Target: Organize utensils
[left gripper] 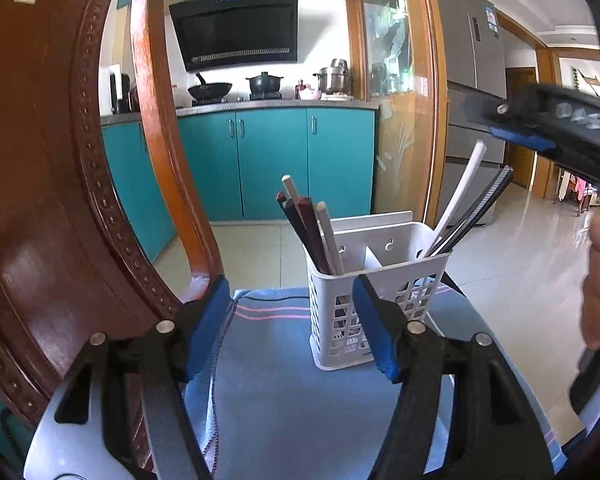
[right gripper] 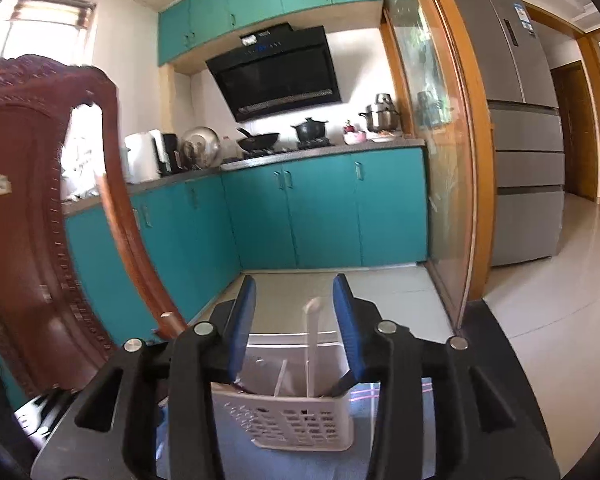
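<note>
Down at the bottom of the left wrist view, our left gripper [left gripper: 296,330] has its blue pads spread wide with nothing between them, the right pad overlapping the near face of the white utensil caddy [left gripper: 380,280]. Our right gripper [right gripper: 296,328] is parted about halfway, gripping nothing; a white utensil handle [right gripper: 312,344] rises between its pads without touching either. The caddy stands at frame centre on a blue striped cloth [left gripper: 284,392], chopsticks [left gripper: 308,228] in its left compartment, white and dark handles in its right. A carved wooden chair back [left gripper: 48,160] fills the left, teal cabinets [left gripper: 268,160] behind
</note>
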{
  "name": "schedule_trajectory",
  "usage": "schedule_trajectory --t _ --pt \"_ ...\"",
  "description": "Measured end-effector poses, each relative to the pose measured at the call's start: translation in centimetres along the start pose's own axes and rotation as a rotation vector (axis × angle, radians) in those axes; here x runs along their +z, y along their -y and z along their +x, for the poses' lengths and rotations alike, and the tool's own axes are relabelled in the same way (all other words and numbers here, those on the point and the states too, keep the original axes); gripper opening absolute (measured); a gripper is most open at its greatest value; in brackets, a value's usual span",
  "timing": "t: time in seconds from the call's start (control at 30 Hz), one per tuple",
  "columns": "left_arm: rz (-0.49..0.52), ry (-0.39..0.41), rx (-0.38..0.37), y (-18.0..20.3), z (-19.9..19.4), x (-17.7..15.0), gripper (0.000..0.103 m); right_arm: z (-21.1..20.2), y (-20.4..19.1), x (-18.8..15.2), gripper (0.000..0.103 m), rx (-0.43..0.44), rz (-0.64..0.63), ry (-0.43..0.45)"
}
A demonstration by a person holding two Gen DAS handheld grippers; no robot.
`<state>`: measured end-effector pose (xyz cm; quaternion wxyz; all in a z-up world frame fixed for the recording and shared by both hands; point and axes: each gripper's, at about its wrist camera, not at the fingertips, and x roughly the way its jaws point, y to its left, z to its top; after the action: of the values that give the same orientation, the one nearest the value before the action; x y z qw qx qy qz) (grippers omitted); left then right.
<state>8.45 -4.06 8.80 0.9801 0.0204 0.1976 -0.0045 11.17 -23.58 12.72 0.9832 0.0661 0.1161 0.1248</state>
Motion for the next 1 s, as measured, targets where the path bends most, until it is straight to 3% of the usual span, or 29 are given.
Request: schedule_trajectory --t 0.17,0.23,0.4,0.5,0.57,0.67,0.87,1.0 --pt "0.008 0.016 0.016 0.1 -1.2 -1.0 0.076 -3.7 -0.3 -1.0 0.057 0.041 -0.012 0.063" --pt "-0.001 0.030 0.040 -0.3 -2.0 -1.9 0.083 -5.1 -0.1 -2.0 0.072 0.041 -0.017 0.074" --pt "-0.030 0.042 0.090 -0.8 -4.7 -3.9 0.092 -8.6 0.9 -7.3 0.089 -0.082 -0.056 0.030" --pt "-0.039 0.089 0.093 -0.7 -7.4 -5.0 0.099 -10.7 1.4 -9.6 0.100 -0.128 -0.043 -0.002" --pt "-0.013 0.117 0.092 -0.3 -9.2 -5.7 0.099 -12.0 1.5 -10.8 0.100 -0.170 -0.034 -0.010" --pt "0.025 0.099 0.086 0.1 -10.5 -6.9 0.099 -13.6 1.6 -11.9 0.100 -0.229 -0.020 -0.017" --pt "0.032 0.101 0.067 0.5 -12.6 -8.7 0.099 -15.8 0.8 -12.3 0.100 -0.249 -0.003 0.027" --pt "0.004 0.109 0.059 -0.1 -13.2 -8.8 0.099 -15.8 -0.1 -12.9 0.100 -0.232 -0.023 0.008"
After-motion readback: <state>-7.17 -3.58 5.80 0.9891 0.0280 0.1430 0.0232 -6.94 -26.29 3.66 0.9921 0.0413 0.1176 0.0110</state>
